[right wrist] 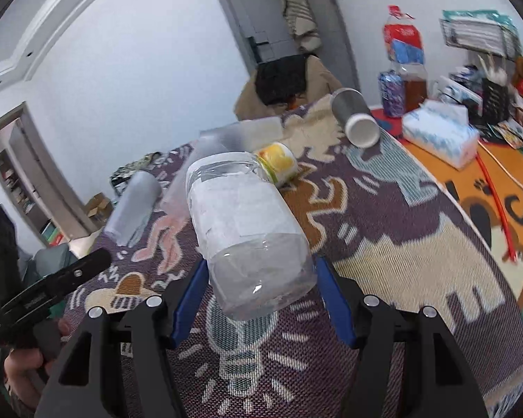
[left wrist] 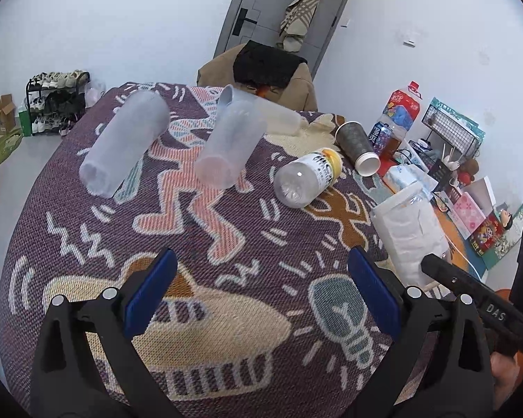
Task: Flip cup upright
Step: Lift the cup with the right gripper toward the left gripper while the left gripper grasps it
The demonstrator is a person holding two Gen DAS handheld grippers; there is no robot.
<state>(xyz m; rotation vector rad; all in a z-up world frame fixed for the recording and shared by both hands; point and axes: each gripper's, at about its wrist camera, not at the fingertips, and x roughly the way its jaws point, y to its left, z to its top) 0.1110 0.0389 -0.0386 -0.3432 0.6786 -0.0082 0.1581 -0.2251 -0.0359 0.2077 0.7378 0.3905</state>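
Observation:
Several cups and bottles lie on their sides on a patterned cloth (left wrist: pixel 247 230). A frosted cup (left wrist: pixel 125 142) lies at the left, a second clear cup (left wrist: pixel 232 142) in the middle, a dark paper cup (left wrist: pixel 357 148) at the right. A clear bottle with a yellow cap (left wrist: pixel 307 177) lies between them. My left gripper (left wrist: pixel 261 285) is open and empty above the near cloth. My right gripper (right wrist: pixel 259 296) is shut on the clear bottle (right wrist: pixel 247 223), holding its base end; the yellow cap (right wrist: pixel 277 162) points away. The paper cup (right wrist: pixel 355 116) lies beyond.
A tissue pack (right wrist: pixel 439 132), drink bottles (right wrist: pixel 404 69) and small boxes crowd the orange mat (right wrist: pixel 470 188) at the right. A white bag (left wrist: pixel 411 230) lies at the cloth's right edge. A chair with a coat (left wrist: pixel 261 69) stands behind the table.

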